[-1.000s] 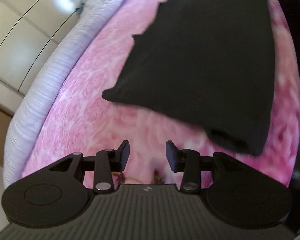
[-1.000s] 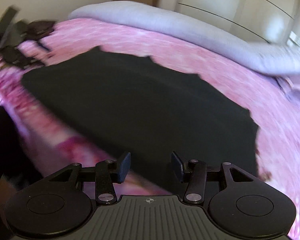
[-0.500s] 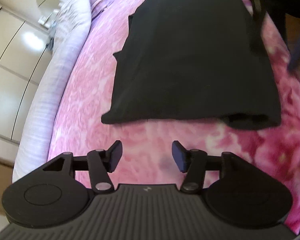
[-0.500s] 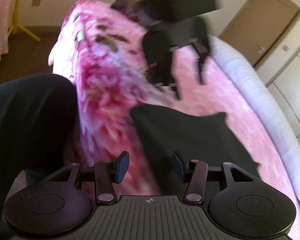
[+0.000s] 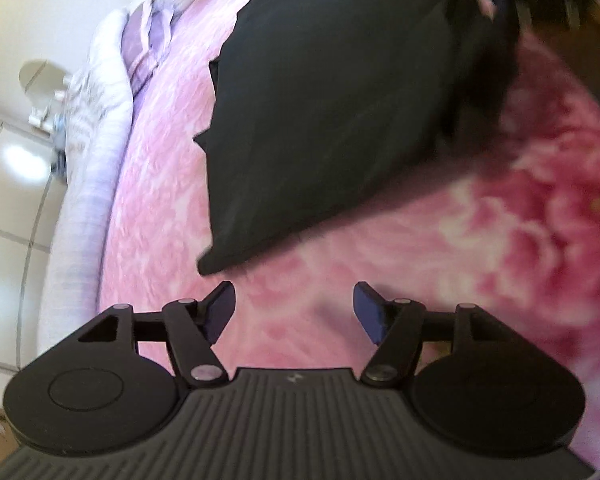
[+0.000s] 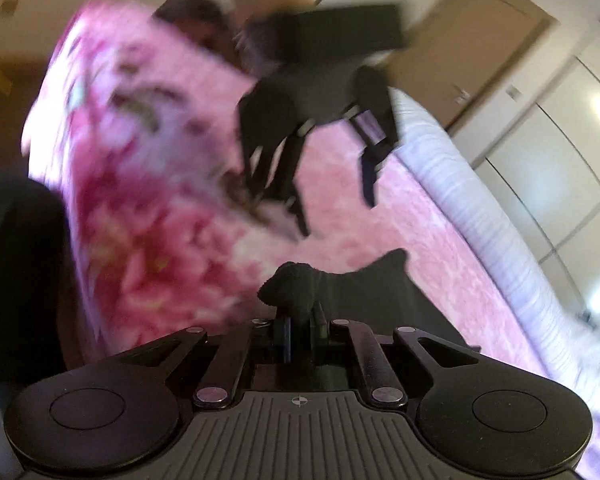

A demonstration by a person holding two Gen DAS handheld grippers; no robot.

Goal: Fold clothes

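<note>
On a bed under a pink floral blanket, the black garment lies flat, soft and light, best pinched at corners: the right gripper clamps one bunched corner, the left gripper opening, nothing between its fingers.
</note>
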